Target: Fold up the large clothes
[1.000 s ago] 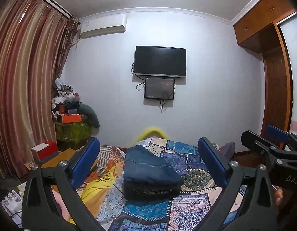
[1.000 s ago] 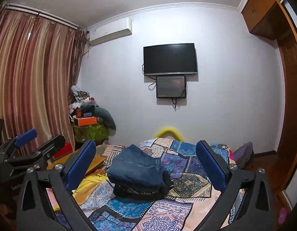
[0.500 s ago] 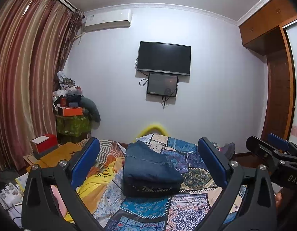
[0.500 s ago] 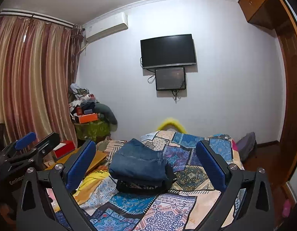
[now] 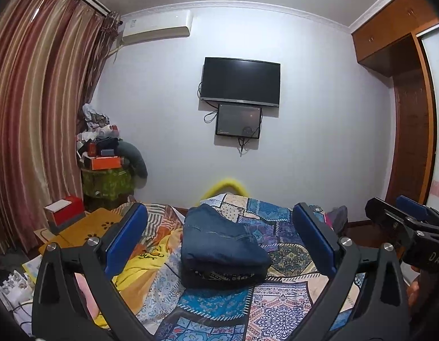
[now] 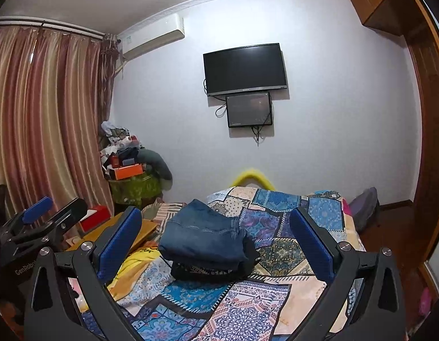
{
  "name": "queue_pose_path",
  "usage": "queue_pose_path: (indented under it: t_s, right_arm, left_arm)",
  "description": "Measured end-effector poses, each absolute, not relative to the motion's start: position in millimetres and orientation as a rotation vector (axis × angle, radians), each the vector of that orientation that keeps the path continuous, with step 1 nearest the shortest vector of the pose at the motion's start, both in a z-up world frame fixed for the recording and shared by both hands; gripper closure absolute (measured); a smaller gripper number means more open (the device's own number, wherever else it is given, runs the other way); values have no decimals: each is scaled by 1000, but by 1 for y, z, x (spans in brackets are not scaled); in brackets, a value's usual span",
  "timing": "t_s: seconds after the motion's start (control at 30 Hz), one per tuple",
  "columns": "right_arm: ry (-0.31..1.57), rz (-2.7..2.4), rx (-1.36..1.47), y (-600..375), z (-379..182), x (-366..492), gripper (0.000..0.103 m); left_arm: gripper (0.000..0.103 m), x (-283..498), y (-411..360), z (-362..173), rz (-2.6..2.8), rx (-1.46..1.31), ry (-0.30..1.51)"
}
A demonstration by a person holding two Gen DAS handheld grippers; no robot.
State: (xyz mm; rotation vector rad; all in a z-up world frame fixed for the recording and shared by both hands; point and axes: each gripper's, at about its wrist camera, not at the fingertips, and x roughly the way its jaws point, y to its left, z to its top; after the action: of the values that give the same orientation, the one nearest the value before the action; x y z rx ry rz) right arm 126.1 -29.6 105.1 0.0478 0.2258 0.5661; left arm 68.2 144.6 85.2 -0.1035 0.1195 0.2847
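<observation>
Folded blue jeans (image 5: 219, 238) lie on top of a folded dark garment (image 5: 219, 277) in the middle of the patchwork bed cover (image 5: 279, 304). The stack also shows in the right wrist view (image 6: 202, 238). My left gripper (image 5: 219, 241) is open and empty, held above the near part of the bed, well short of the stack. My right gripper (image 6: 216, 244) is open and empty at the same distance. Each gripper shows at the edge of the other's view, the right one (image 5: 404, 224) and the left one (image 6: 43, 218).
A yellow garment (image 5: 139, 267) lies crumpled on the bed's left side. A low wooden table (image 5: 77, 227) with a red box (image 5: 66, 209) stands left of the bed. A cluttered green stand (image 5: 105, 176) is in the corner by the curtains. A wardrobe (image 5: 412, 142) stands at the right.
Both grippers have tilted upward and drawn slightly back, so more wall and ceiling show. The folded stack has not moved. Both stay open.
</observation>
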Motion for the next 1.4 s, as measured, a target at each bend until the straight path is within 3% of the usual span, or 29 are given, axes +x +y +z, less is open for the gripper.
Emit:
queue_pose_path:
  t_s: [1.4]
  right_arm:
    - [251, 560, 52, -39, 102, 131, 0]
  left_arm:
    - [1, 75, 138, 81, 230, -95, 162]
